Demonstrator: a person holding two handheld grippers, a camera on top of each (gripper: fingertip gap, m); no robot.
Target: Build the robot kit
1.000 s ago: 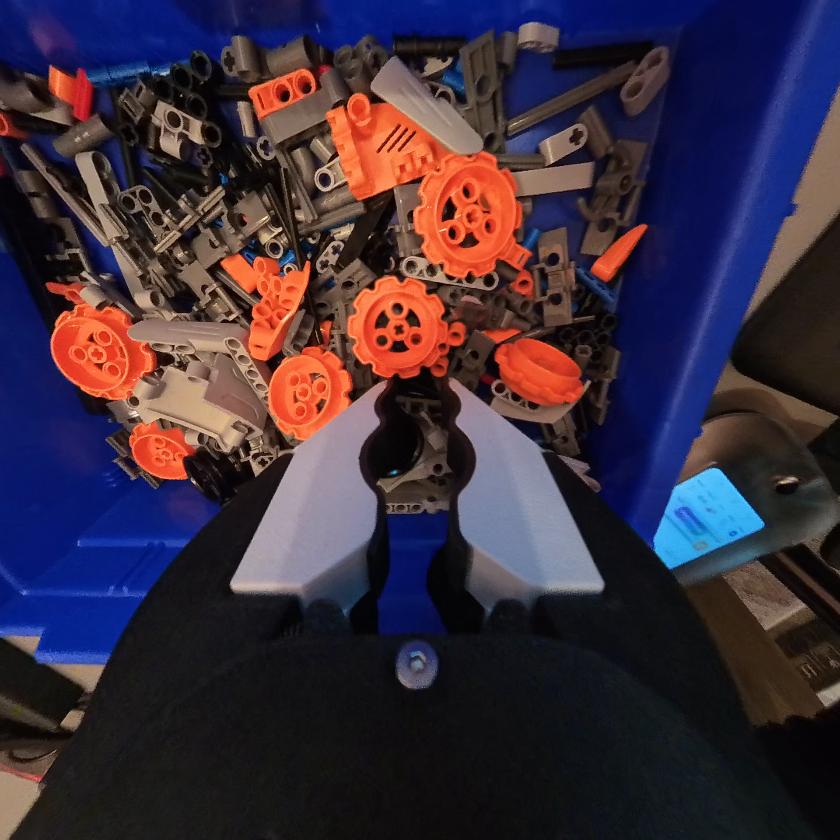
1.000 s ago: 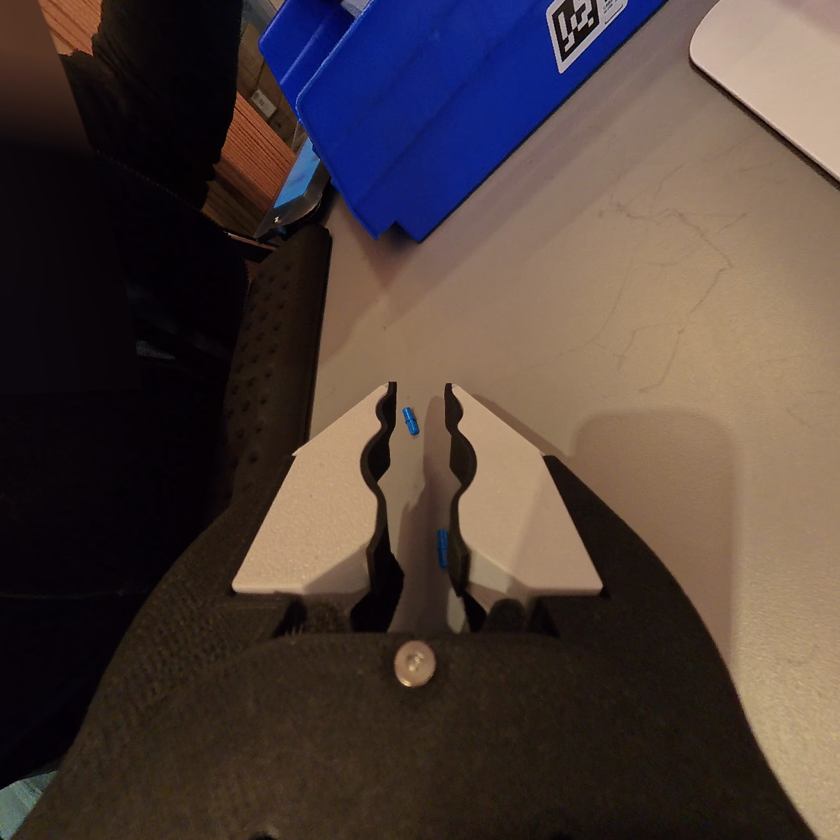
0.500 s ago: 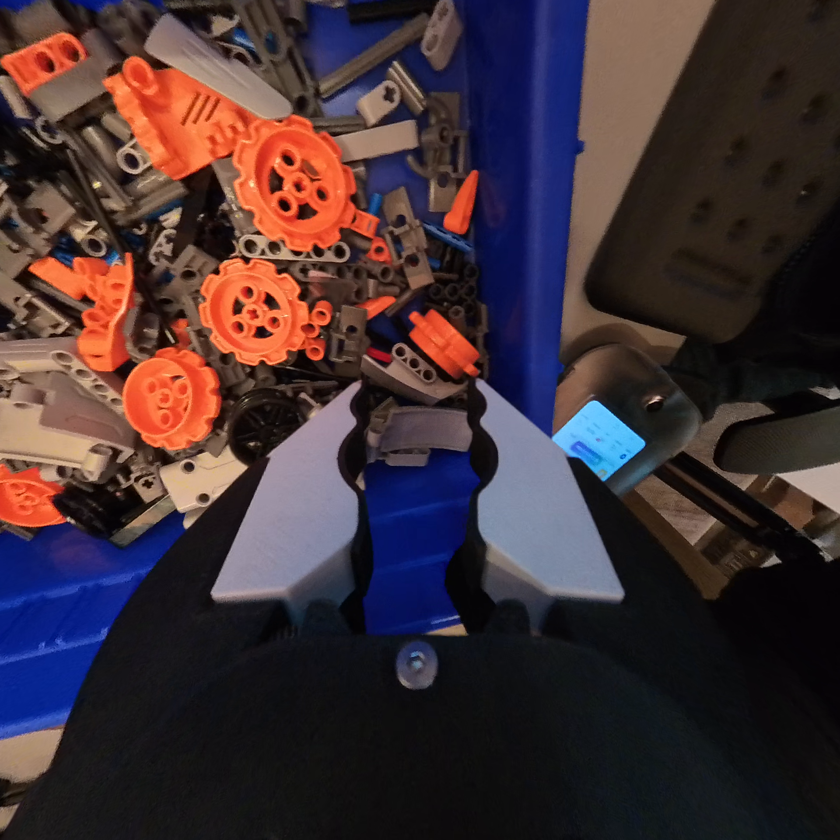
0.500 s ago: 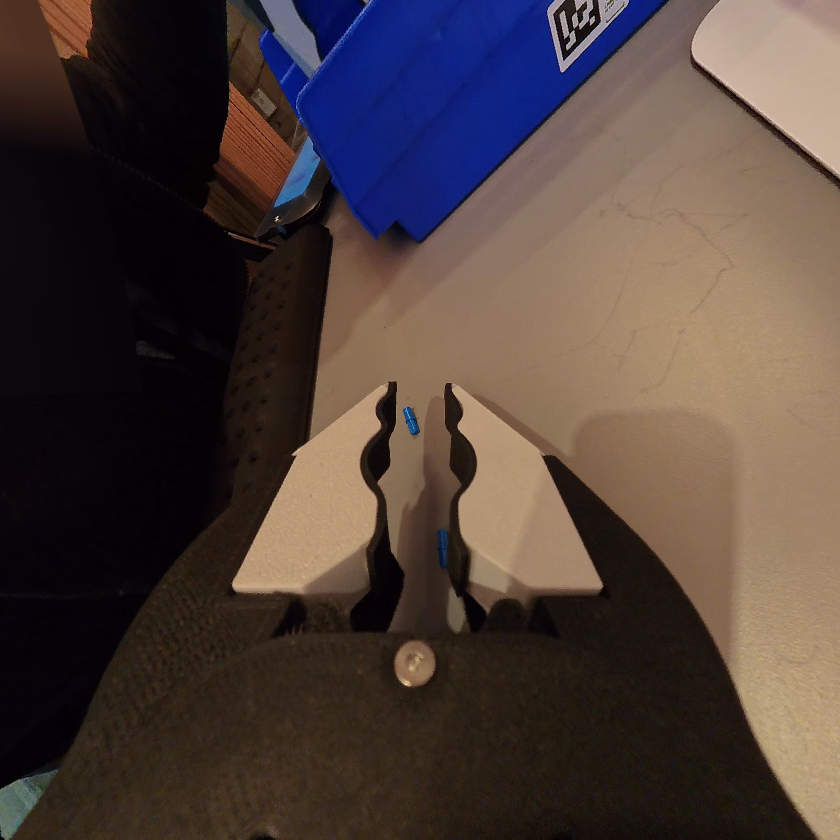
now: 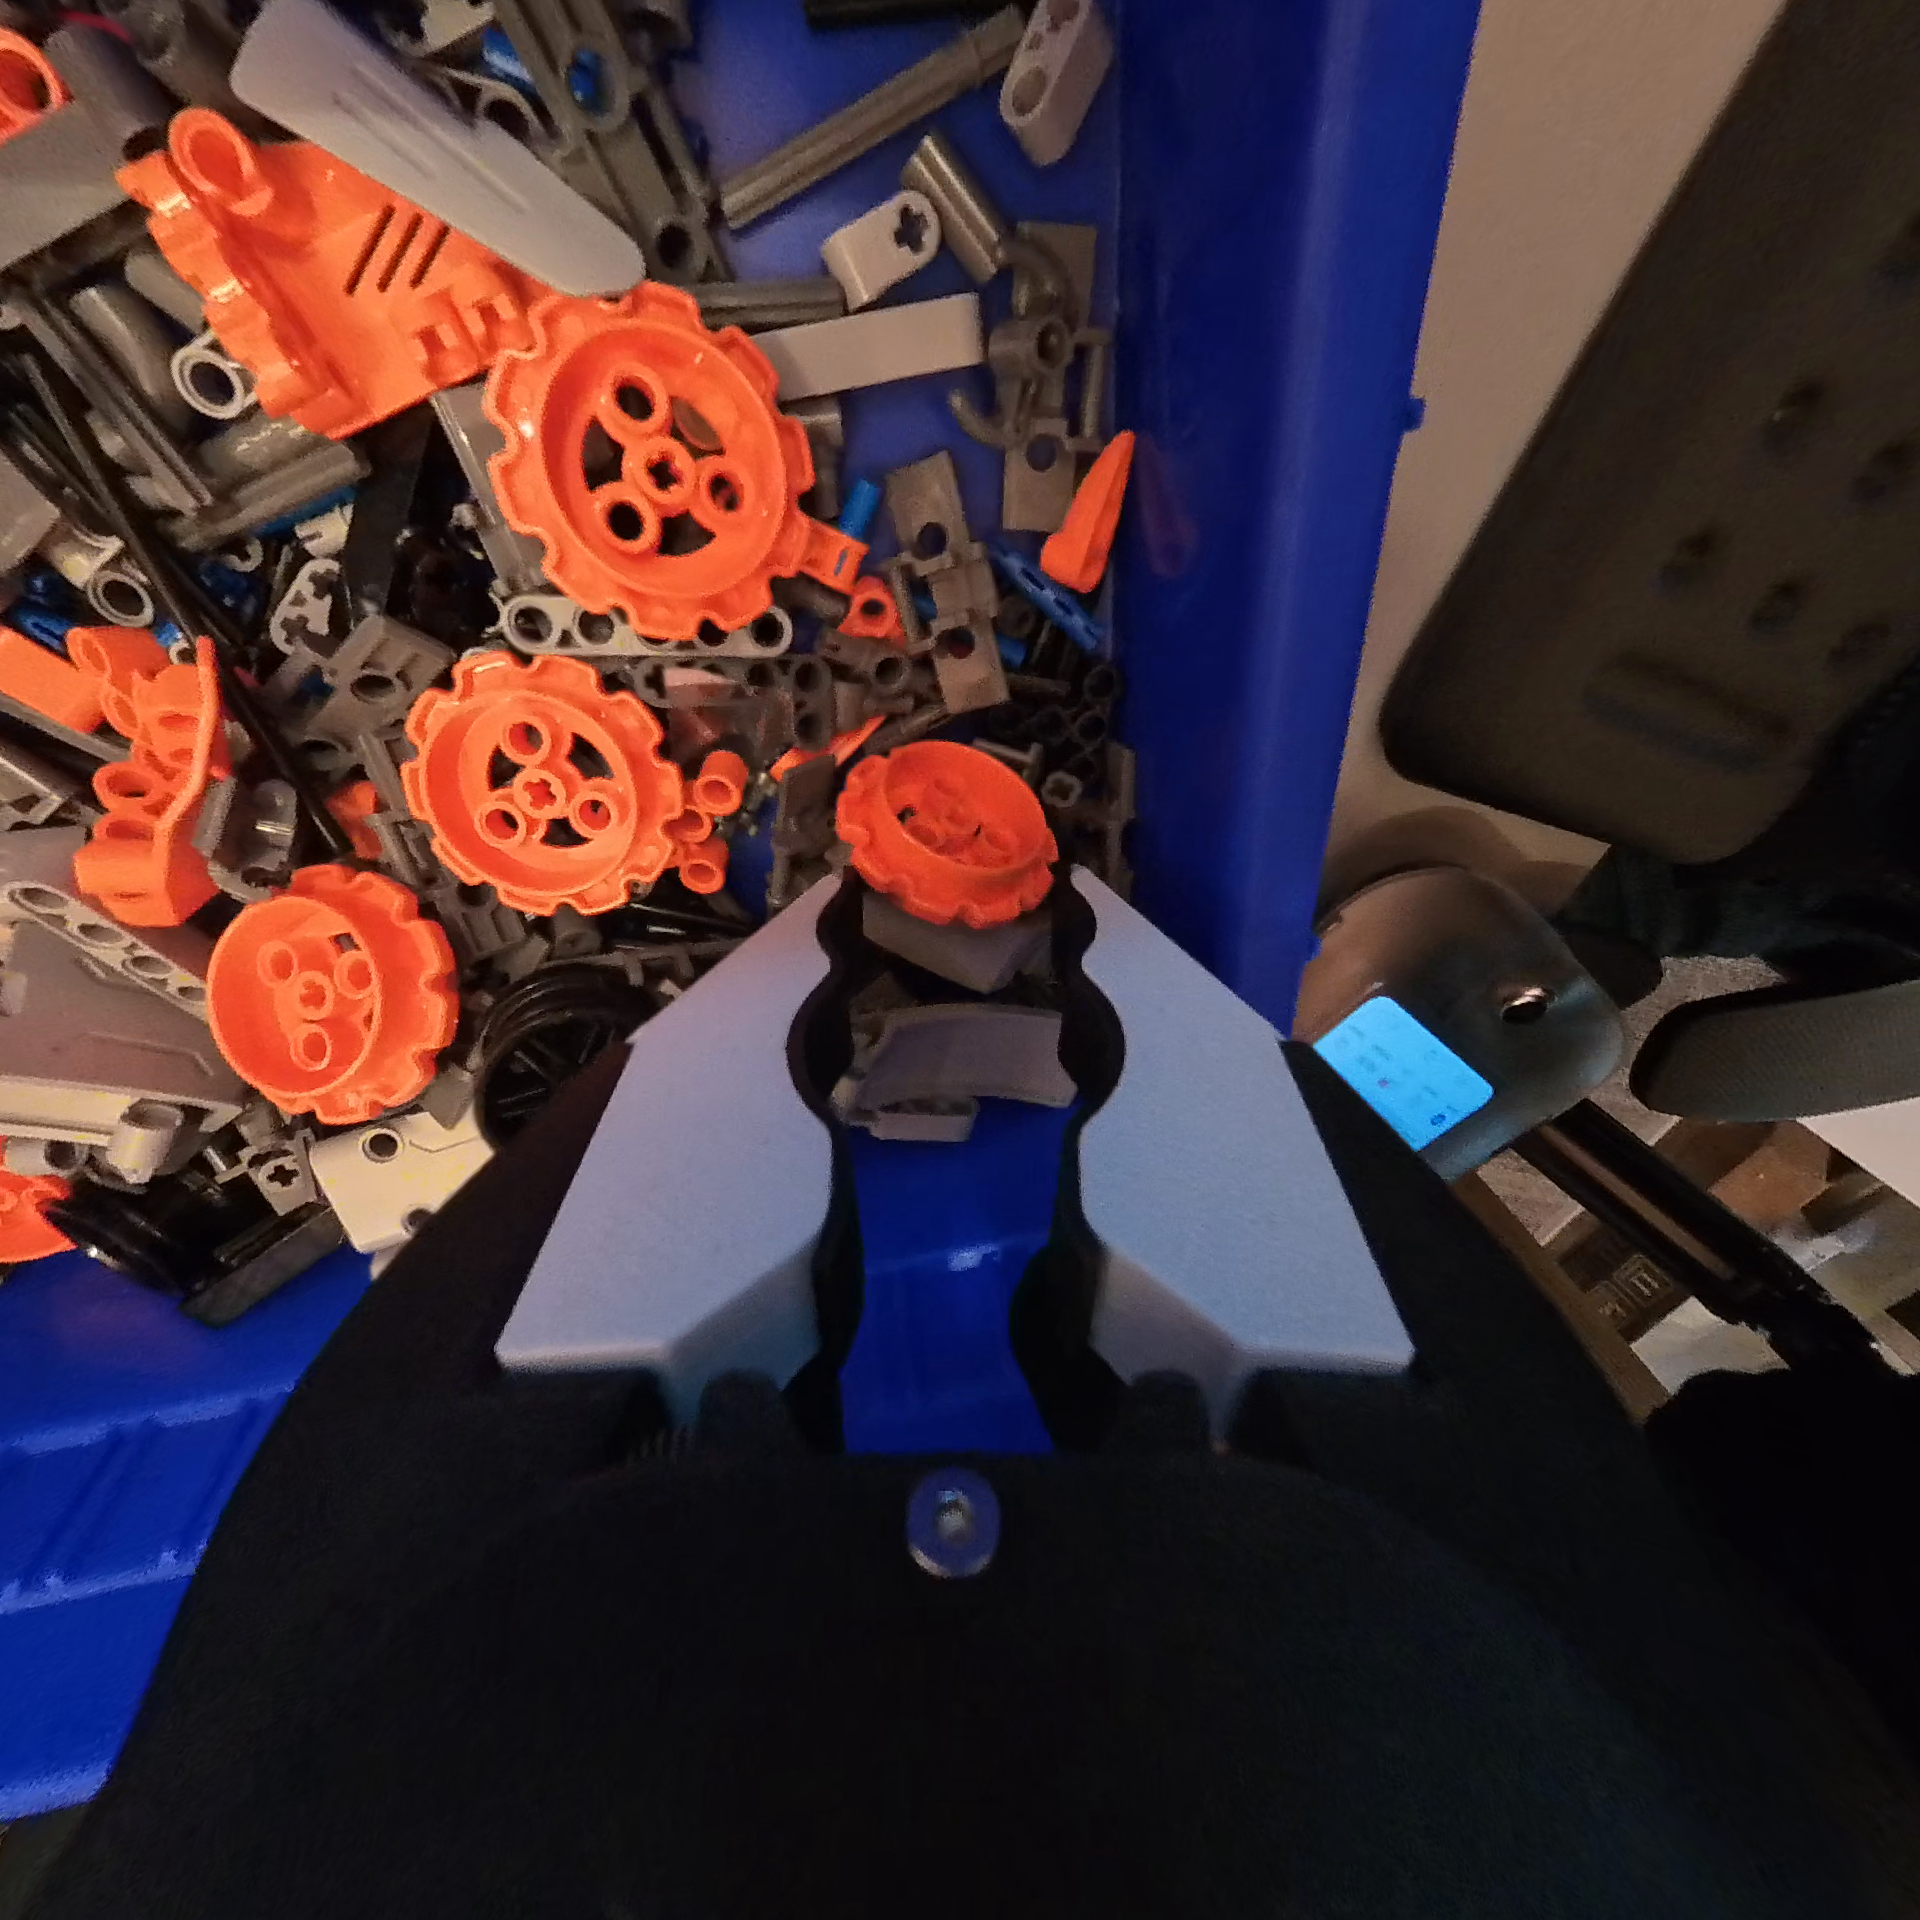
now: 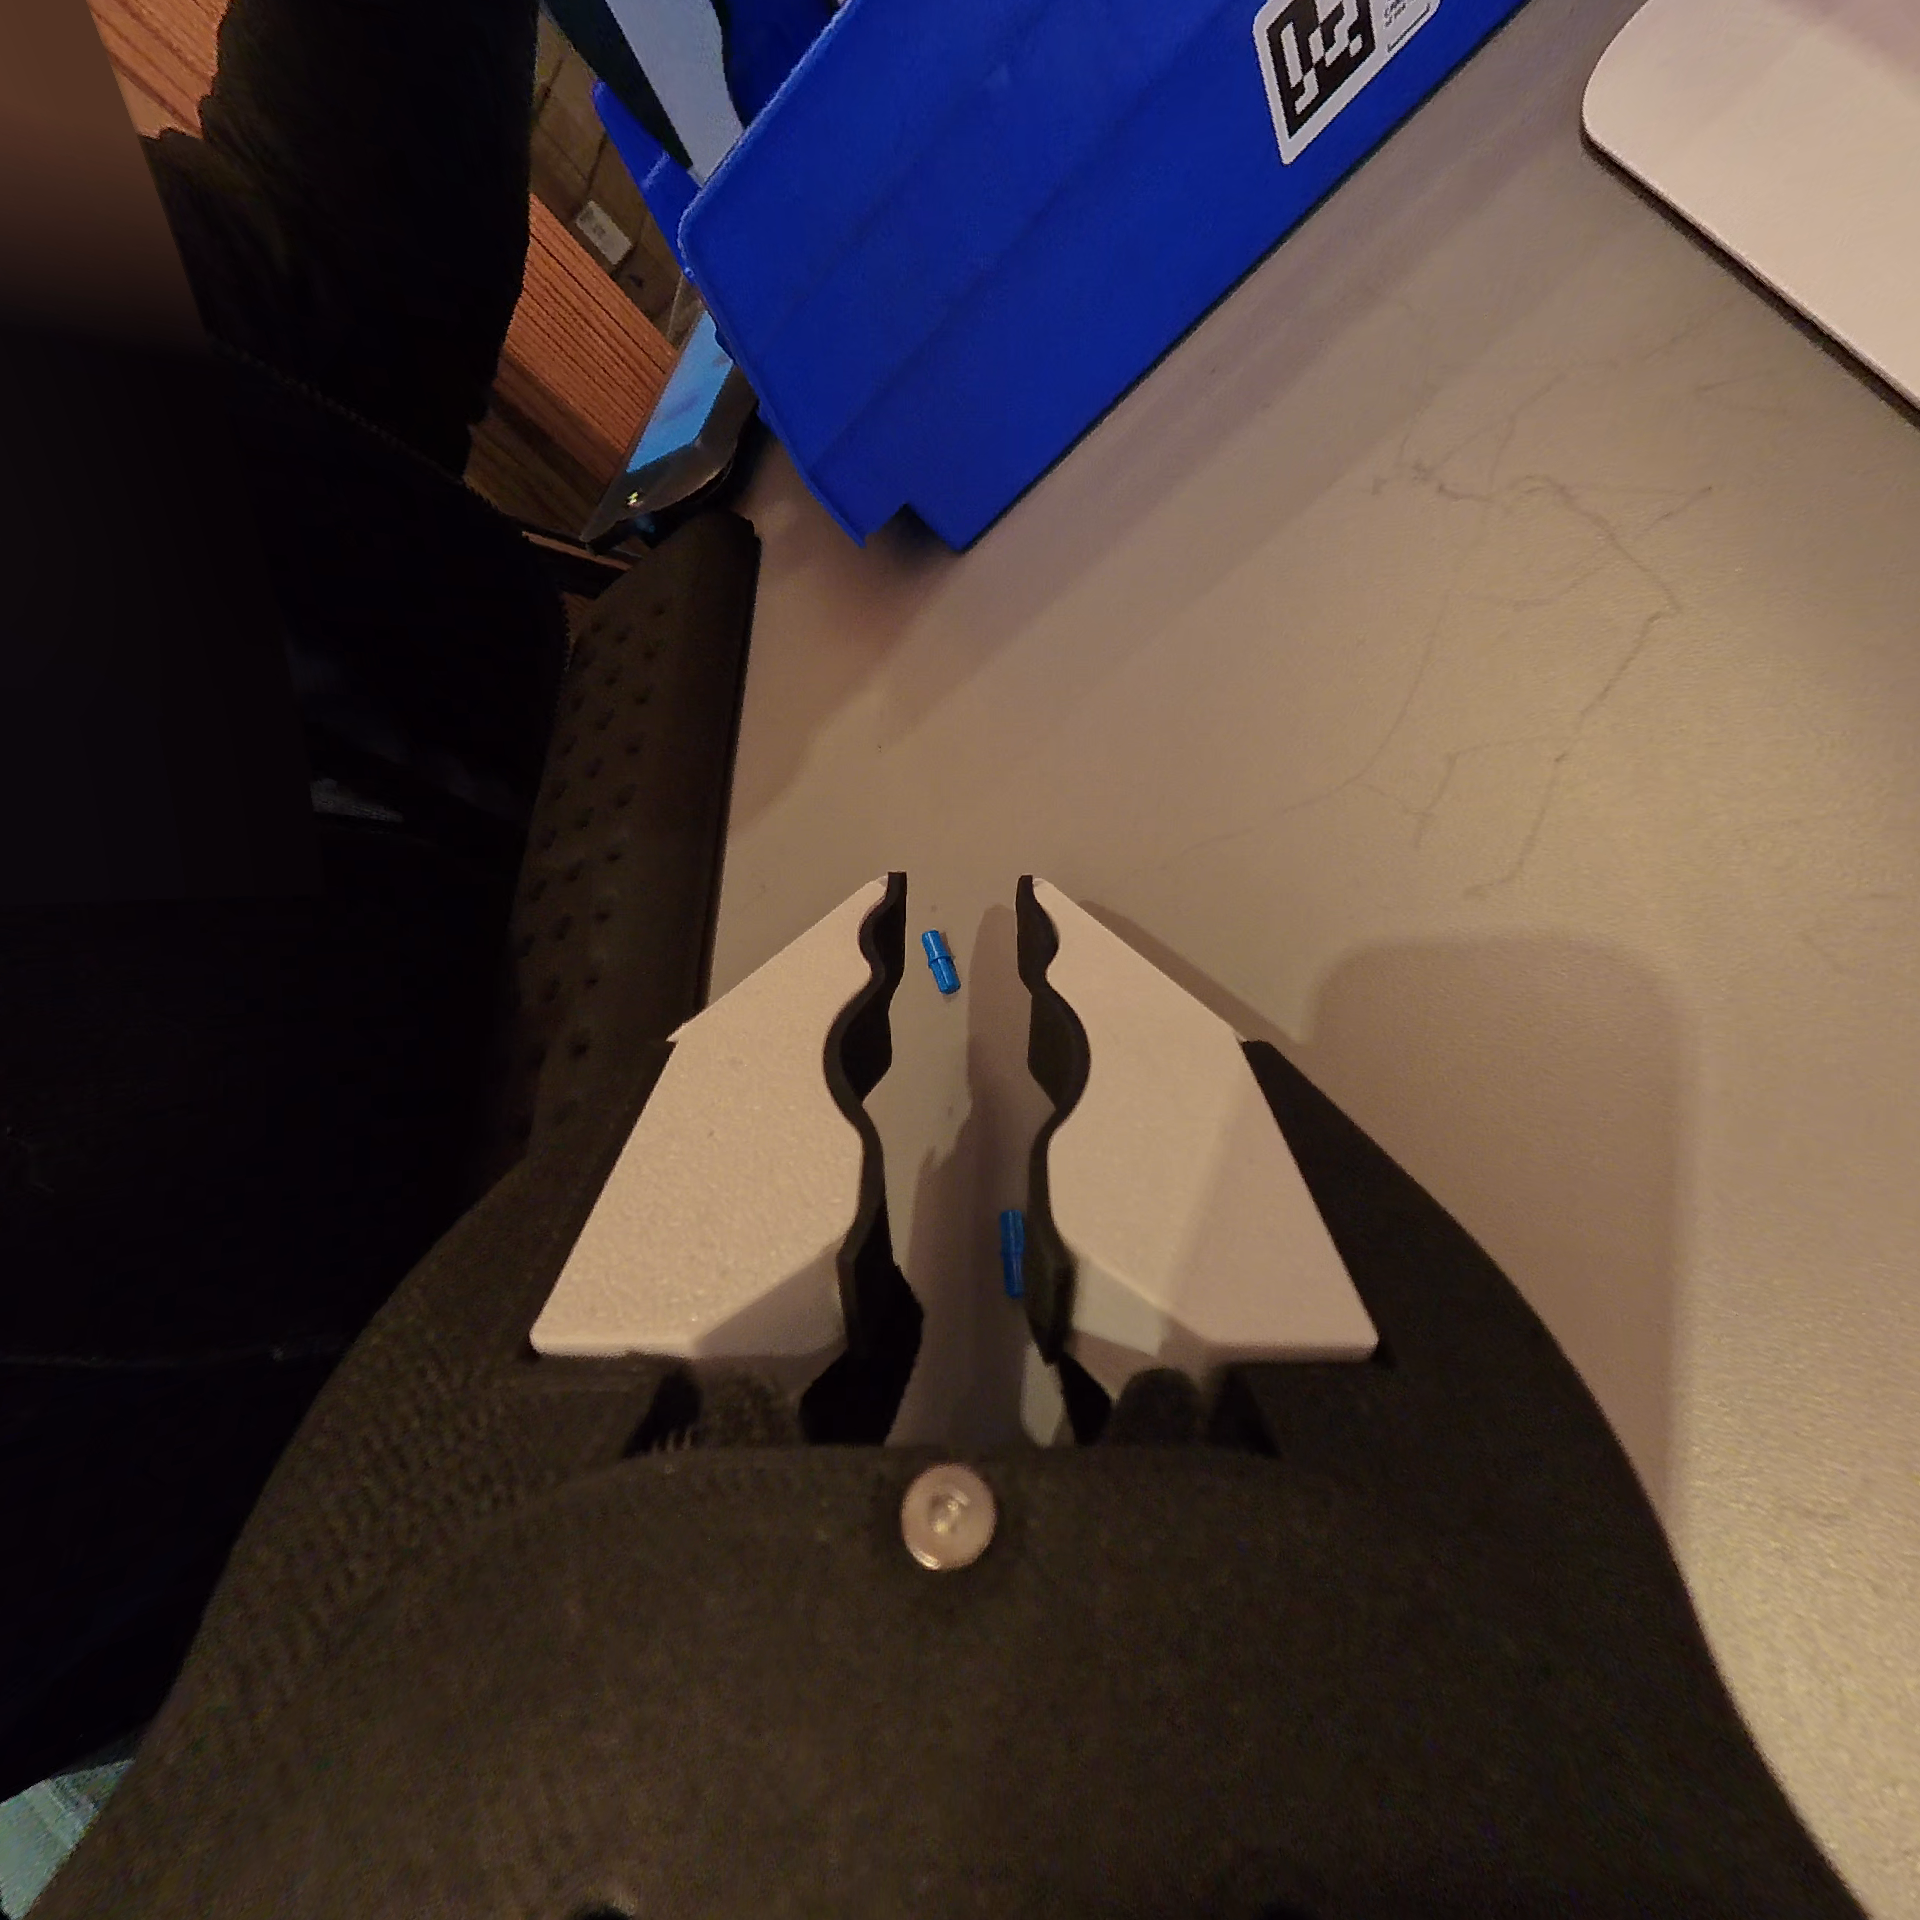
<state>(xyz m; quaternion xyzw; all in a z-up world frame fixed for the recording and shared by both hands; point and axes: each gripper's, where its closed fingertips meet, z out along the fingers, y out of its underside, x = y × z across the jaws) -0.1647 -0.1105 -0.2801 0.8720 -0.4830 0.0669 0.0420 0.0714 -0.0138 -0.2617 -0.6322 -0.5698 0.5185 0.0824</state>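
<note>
My left gripper [image 5: 951, 894] is open inside a blue bin [image 5: 1247, 520] full of grey, black and orange building parts. A small orange toothed wheel [image 5: 945, 847] lies right at its fingertips, by the bin's right wall. Grey curved pieces [image 5: 956, 1070] lie between the jaws. Larger orange wheels [image 5: 644, 457] lie to the left. My right gripper [image 6: 961, 888] hovers low over a grey table [image 6: 1351, 727], jaws a little apart and empty. A small blue pin [image 6: 940, 961] lies on the table between its tips. A second blue pin [image 6: 1010, 1252] lies beside the right finger.
A device with a lit screen [image 5: 1403, 1070] and a black perforated chair part [image 5: 1662, 468] sit right of the bin. In the right wrist view the blue bin [image 6: 1039, 260] stands ahead, a white board [image 6: 1766, 156] at the far right, a black armrest [image 6: 623, 831] at the left. Spacing between my two grippers at the tips: around 25 cm.
My left gripper has moved right across the bin toward its right wall, opened wider, and come up to the small orange wheel. The right gripper has not moved.
</note>
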